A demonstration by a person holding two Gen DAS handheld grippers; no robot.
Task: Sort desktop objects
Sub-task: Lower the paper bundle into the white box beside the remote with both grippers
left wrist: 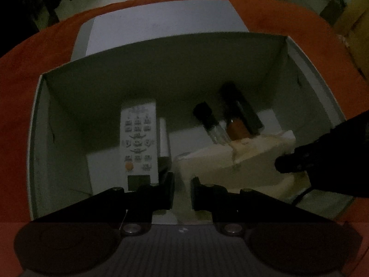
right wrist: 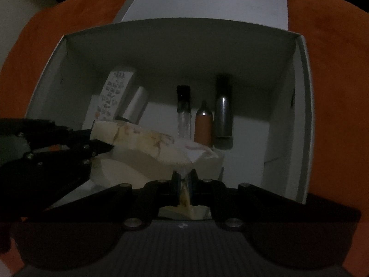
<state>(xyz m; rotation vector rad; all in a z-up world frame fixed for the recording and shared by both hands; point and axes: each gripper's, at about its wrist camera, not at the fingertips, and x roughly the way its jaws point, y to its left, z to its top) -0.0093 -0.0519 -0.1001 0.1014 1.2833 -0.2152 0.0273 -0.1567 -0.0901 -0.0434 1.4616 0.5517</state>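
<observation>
A white open box (left wrist: 161, 53) (right wrist: 180, 32) stands on an orange cloth. Inside lie a white remote (left wrist: 138, 138) (right wrist: 115, 90), a clear tube with black cap (left wrist: 208, 120) (right wrist: 183, 113), an orange bottle (left wrist: 237, 127) (right wrist: 203, 127) and a dark cylinder (left wrist: 242, 108) (right wrist: 223, 113). A cream packet (left wrist: 230, 159) (right wrist: 150, 145) hangs in the box. My right gripper (right wrist: 183, 180) (left wrist: 290, 161) is shut on the packet's right end. My left gripper (left wrist: 182, 191) (right wrist: 101, 147) is slightly open at the packet's left end, not gripping it.
The box lid (left wrist: 161, 20) (right wrist: 207, 0) lies flat behind the box. A silver cylinder (right wrist: 136, 103) lies beside the remote. The orange cloth (left wrist: 23, 73) (right wrist: 334, 69) surrounds the box. A dim room with chairs lies beyond the table.
</observation>
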